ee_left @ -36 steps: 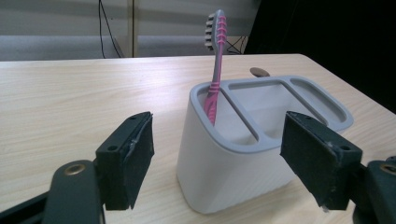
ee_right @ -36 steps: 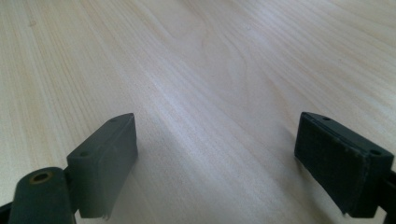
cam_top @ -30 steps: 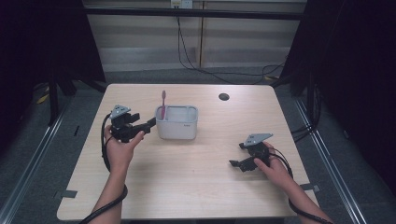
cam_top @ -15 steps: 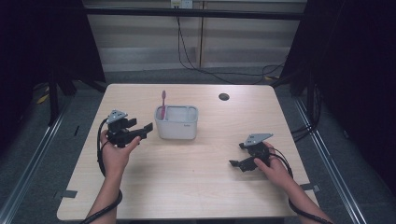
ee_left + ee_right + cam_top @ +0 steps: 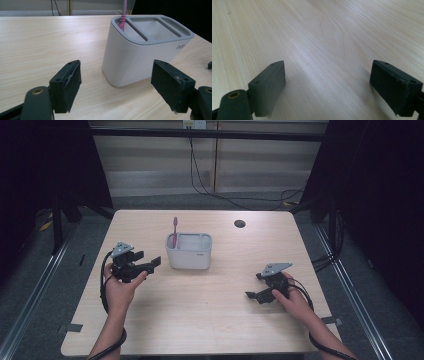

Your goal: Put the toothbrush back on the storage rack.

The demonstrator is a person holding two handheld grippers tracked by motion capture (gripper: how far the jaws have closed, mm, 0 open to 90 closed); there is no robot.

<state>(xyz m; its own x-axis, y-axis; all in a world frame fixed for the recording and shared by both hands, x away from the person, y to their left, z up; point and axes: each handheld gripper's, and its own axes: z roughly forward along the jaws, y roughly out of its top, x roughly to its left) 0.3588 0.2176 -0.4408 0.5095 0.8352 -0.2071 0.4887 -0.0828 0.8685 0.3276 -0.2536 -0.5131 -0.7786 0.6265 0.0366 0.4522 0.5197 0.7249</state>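
A white holder with a grey three-slot top (image 5: 189,251) (image 5: 140,50) stands mid-table. A pink toothbrush (image 5: 174,231) (image 5: 123,15) stands upright in its left-hand slot. My left gripper (image 5: 151,264) (image 5: 116,87) hovers just left of the holder, jaws open and pointing at its near corner, nothing between them. My right gripper (image 5: 255,287) (image 5: 328,87) rests low over bare tabletop at the right, jaws open and empty.
The light wooden table (image 5: 210,320) has a dark round grommet hole (image 5: 239,223) near its back edge. Black cables trail from both grippers along the forearms. Dark floor and metal rails flank the table on both sides.
My left hand has drawn back a little toward the left and front, away from the holder. The right hand has stayed where it was.
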